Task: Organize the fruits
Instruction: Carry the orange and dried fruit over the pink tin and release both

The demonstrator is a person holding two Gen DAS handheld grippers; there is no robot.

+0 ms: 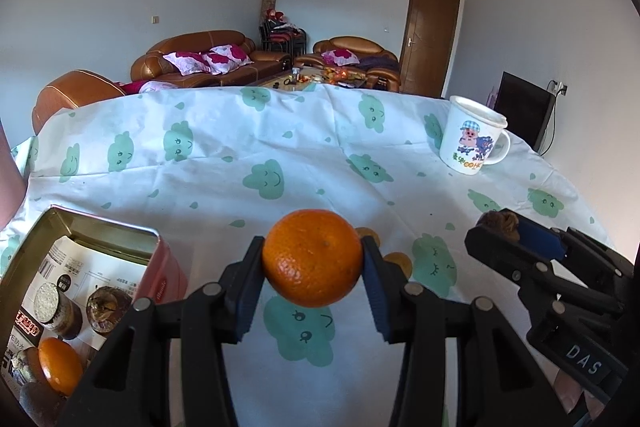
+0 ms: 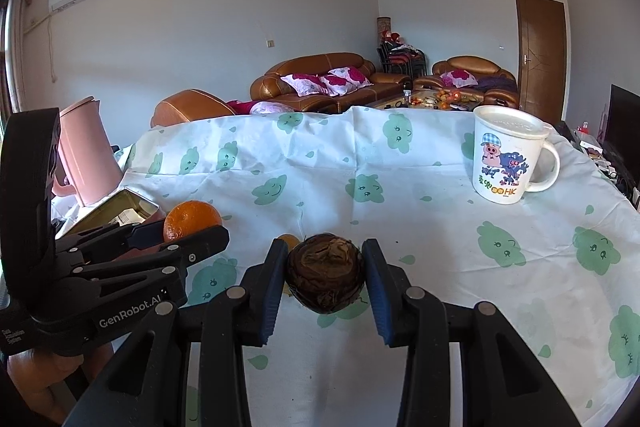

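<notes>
My left gripper [image 1: 313, 263] is shut on an orange mandarin [image 1: 312, 259], held above the cloud-print tablecloth. My right gripper [image 2: 325, 273] is shut on a dark brown wrinkled fruit [image 2: 325, 273]; it shows at the right of the left wrist view [image 1: 500, 223]. An open tin box [image 1: 44, 239] at the lower left holds another mandarin [image 1: 60, 365] and a brown fruit [image 1: 108, 309]. Two small orange fruits [image 1: 398, 261] lie on the cloth behind the left gripper; one [image 2: 289, 241] peeks out behind the right fingers. The left gripper with its mandarin [image 2: 192, 221] shows at the left of the right wrist view.
A white cartoon mug [image 2: 510, 157] stands at the far right of the table [image 2: 440, 227]. A pink kettle [image 2: 86, 151] stands at the far left behind the tin [image 2: 132, 205]. Sofas and a door lie beyond the table.
</notes>
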